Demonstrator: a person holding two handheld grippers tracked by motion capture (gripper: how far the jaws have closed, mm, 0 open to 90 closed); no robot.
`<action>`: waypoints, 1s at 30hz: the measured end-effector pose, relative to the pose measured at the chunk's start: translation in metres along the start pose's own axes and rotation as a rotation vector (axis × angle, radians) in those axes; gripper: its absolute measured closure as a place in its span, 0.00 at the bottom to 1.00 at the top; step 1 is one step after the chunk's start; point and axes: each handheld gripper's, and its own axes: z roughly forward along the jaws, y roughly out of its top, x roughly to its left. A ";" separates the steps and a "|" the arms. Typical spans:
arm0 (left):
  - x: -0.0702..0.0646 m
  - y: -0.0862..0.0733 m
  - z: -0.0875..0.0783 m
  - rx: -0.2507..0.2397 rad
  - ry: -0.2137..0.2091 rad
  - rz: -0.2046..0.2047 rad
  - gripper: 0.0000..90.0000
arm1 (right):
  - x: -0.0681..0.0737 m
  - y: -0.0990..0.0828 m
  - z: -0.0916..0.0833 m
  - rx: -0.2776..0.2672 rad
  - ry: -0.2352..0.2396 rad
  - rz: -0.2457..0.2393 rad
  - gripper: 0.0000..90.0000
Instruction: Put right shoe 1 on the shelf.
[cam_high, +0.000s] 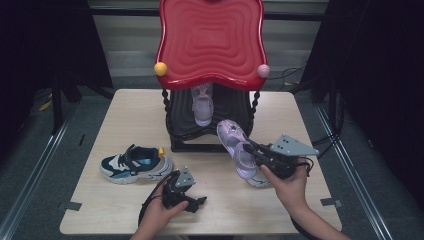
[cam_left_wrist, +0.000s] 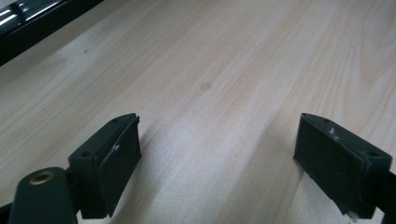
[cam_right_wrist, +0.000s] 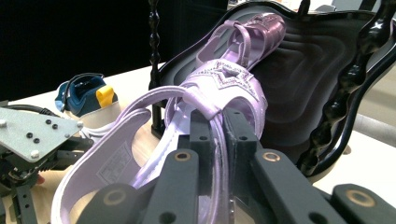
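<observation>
Left to right in the high view. A blue and white sneaker (cam_high: 135, 164) is seen lying on its sole at the left centre of the tabletop (cam_high: 125, 115), toe to the right; it is also glimpsed at the left of the right gripper view (cam_right_wrist: 86, 95). Just right of it, at lower centre, the left tongs (cam_high: 196, 202) are held low over the tabletop by the left hand (cam_high: 159, 212), jaws spread wide with nothing between them; in the left gripper view bare wood is seen between the pads. At upper centre a two-tier stand is placed, with a red wavy top tray (cam_high: 210, 40) and a black lower tray (cam_high: 185, 131). One lilac sandal (cam_high: 202, 102) is seen lying on the lower tray. Right of centre, a second lilac sandal (cam_high: 239, 150) is gripped by its strap in the right tongs (cam_high: 256, 152), jaws nearly closed on it. It is held tilted, toe end by the front edge of the lower tray, heel toward the lower right. The right hand (cam_high: 289, 185) is seen at lower right.
</observation>
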 end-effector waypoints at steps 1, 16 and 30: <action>0.000 0.000 0.000 0.000 0.000 0.000 0.16 | 0.000 0.000 0.000 0.000 -0.003 0.000 0.93; 0.000 0.000 0.000 0.000 0.000 0.000 0.16 | -0.008 0.006 0.003 -0.011 -0.030 0.008 0.93; 0.000 0.000 0.000 0.000 0.000 0.000 0.15 | -0.009 0.014 0.008 -0.032 -0.059 0.004 0.93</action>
